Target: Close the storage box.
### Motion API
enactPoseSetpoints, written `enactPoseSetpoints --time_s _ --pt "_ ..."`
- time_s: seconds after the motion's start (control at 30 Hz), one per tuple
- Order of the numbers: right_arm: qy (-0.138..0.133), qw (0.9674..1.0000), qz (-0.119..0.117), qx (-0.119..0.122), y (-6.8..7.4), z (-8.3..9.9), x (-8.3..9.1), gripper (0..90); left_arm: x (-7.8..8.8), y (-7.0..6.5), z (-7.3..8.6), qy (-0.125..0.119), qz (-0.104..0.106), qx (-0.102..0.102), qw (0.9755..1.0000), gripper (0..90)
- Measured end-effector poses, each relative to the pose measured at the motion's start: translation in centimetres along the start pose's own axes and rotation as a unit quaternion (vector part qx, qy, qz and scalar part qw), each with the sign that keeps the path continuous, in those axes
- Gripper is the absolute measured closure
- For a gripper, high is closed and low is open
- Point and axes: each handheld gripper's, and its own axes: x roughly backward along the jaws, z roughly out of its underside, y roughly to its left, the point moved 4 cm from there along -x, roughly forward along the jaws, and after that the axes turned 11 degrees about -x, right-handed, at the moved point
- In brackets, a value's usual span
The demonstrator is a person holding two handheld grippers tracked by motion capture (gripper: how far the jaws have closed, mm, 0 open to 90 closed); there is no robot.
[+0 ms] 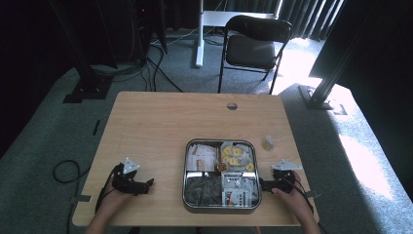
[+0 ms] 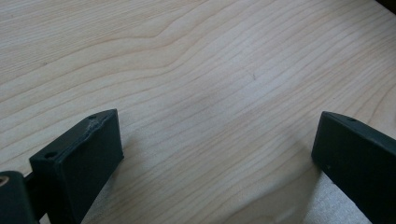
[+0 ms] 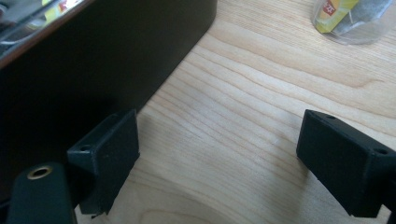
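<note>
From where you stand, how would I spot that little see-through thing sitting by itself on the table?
Start at the square metal tray near the front of the wooden table. Look just past its far right corner, ahead of the right gripper: there sits a small clear packet with something yellow inside. Unlike the other packets, which all lie in the tray, it lies alone on bare wood.

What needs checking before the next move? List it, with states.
1. Left gripper open, nothing between jaws: ok.
2. Right gripper open, nothing between jaws: ok.
3. Square metal tray with four compartments flat on the light wooden table: ok.
4. Right gripper beside tray's wall, apart from it: ok.
5. Small clear cup holding a yellow-tagged tea bag upright: ok.
6. Which packet comes next: cannot tell.
</note>
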Motion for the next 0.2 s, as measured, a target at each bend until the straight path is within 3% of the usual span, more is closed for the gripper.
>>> enactPoseSetpoints --time_s 0.2 --pt "0.000 1.0000 0.000 0.000 0.00 0.00 0.00 12.5 0.00 0.00 -0.01 0.001 -0.001 0.000 1.0000 1.9"
